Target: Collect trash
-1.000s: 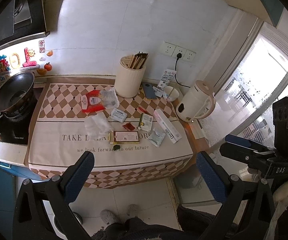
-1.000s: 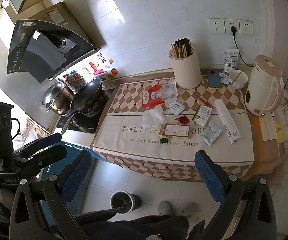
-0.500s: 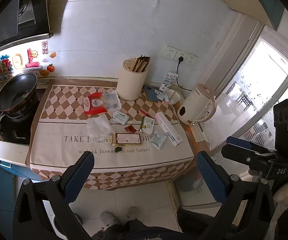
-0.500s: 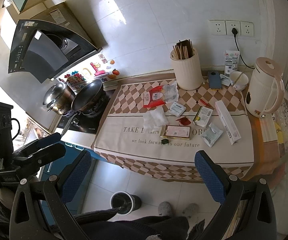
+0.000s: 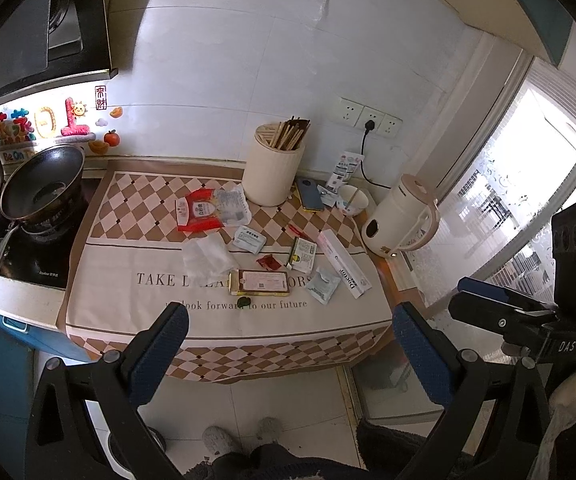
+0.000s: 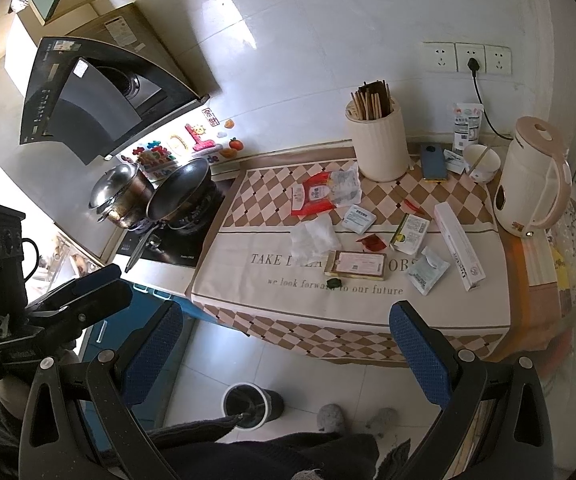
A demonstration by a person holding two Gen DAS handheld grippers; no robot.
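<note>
Both tongs hang in the air in front of the worktop [image 5: 100, 312], well back from it, over the tiled floor. The left tongs [image 5: 288, 344] are spread wide with nothing between the blue pads, and the right tongs [image 6: 286, 342] are just as wide and just as bare.

The trash is scattered over the checked cloth [image 6: 368, 332] that covers the worktop. Toward the back lies a red packet [image 5: 196, 216] with a clear wrapper [image 5: 232, 210] touching its right side. In front of them sits a crumpled white tissue [image 5: 208, 258], and beside that a small white sachet [image 5: 249, 239]. A flat gold-edged box [image 5: 262, 282] lies across the printed words, with a tiny dark green scrap [image 5: 243, 302] just in front of it and a little red wrapper [image 5: 269, 262] just behind. To the right come a yellow-green packet [image 5: 303, 255], a torn pale blue sachet [image 5: 322, 289] and a long white box [image 5: 343, 263].

A cream holder full of chopsticks [image 5: 274, 168] stands at the back, with a phone [image 5: 310, 196] and a small bowl [image 5: 352, 200] beside it. A cream kettle [image 5: 402, 220] stands at the right end. Left of the cloth a black pan [image 5: 42, 186] sits on the stove. On the floor below, near the person's grey slippers, stands a small round bin [image 6: 253, 404], well apart from the litter
</note>
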